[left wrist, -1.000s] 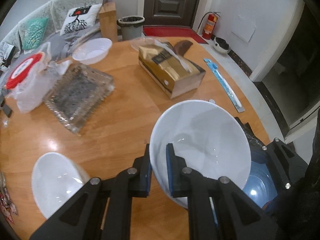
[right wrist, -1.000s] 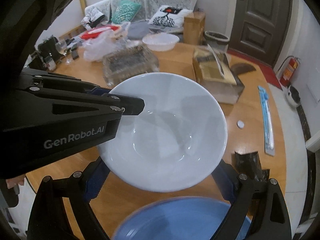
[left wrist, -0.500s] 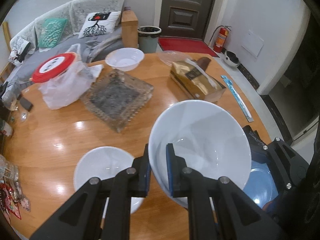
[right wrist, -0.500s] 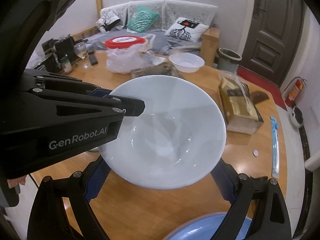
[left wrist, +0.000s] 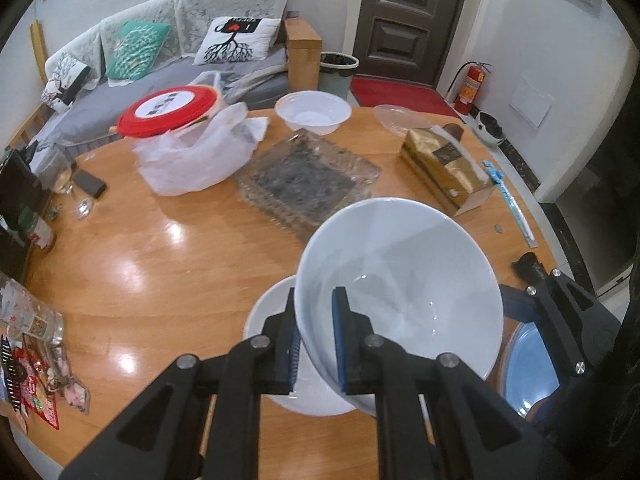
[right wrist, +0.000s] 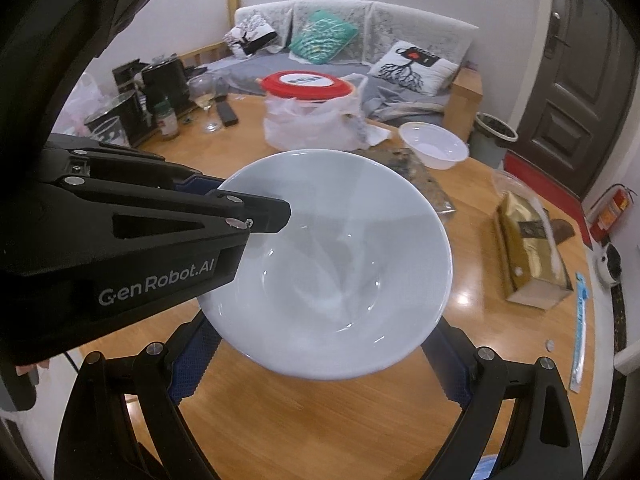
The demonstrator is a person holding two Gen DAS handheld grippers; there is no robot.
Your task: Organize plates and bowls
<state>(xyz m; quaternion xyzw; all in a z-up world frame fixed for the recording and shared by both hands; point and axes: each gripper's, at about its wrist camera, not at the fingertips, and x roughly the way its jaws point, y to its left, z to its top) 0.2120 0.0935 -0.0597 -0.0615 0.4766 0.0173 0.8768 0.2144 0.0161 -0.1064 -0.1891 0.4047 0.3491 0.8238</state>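
Note:
My left gripper (left wrist: pixel 314 344) is shut on the near rim of a large white bowl (left wrist: pixel 404 292) and holds it above the round wooden table (left wrist: pixel 160 264). A second white bowl (left wrist: pixel 276 320) sits on the table, partly hidden beneath the held one. A blue plate (left wrist: pixel 528 364) lies at the right, behind my right gripper's finger (left wrist: pixel 560 320). In the right wrist view the held bowl (right wrist: pixel 340 264) hangs between the wide-open fingers of my right gripper (right wrist: pixel 316 356), and the left gripper (right wrist: pixel 264 216) clamps its rim. A small white bowl (left wrist: pixel 312 112) stands far back.
A glass tray (left wrist: pixel 308 176), a gold box (left wrist: pixel 448 168), a red-lidded tub in a plastic bag (left wrist: pixel 180 140), a wine glass (left wrist: pixel 60 176), jars and packets at the left edge (left wrist: pixel 36 320), and a blue strip (left wrist: pixel 512 200) lie on the table. A sofa and a door stand beyond.
Both grippers have swung left with the held bowl. The second white bowl, earlier off to the left, now lies under the held one. The blue plate has slid out of the right wrist view.

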